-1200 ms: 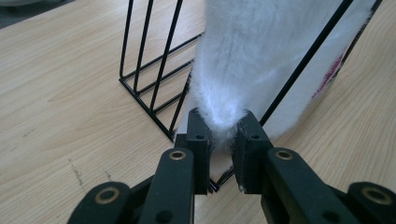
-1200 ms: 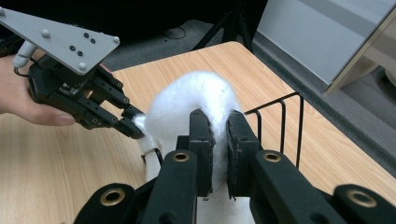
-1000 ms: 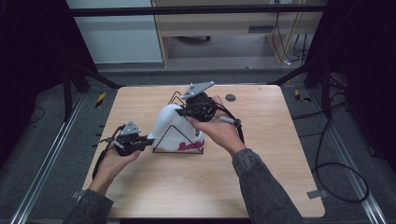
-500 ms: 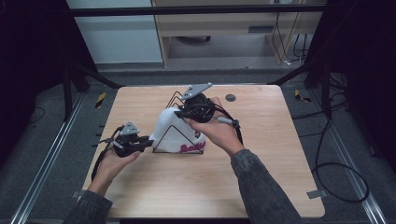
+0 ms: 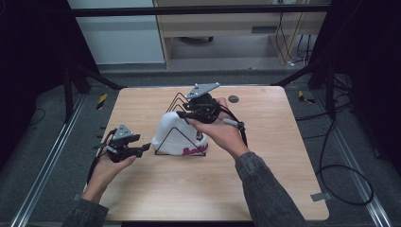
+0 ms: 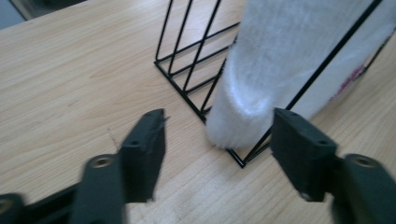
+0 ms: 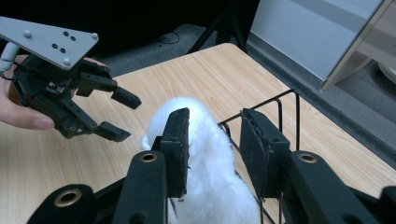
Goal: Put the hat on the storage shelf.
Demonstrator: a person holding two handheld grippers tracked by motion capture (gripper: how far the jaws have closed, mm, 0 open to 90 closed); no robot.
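Left claw (image 5: 142, 149), jaws spread and empty, has edged closer to the wire rack (image 5: 176, 124) mid-frame; right claw (image 7: 212, 140), slightly parted, straddles the white plush hat (image 5: 177, 134), ungripped.

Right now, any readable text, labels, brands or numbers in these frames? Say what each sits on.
Red lettering on the lower edge of the white fluffy item in the black wire rack: too blurred to read in the high view, cut off in the left gripper view.
Grey plates on the left gripper and right gripper: holes, no text.
Nothing else legible.
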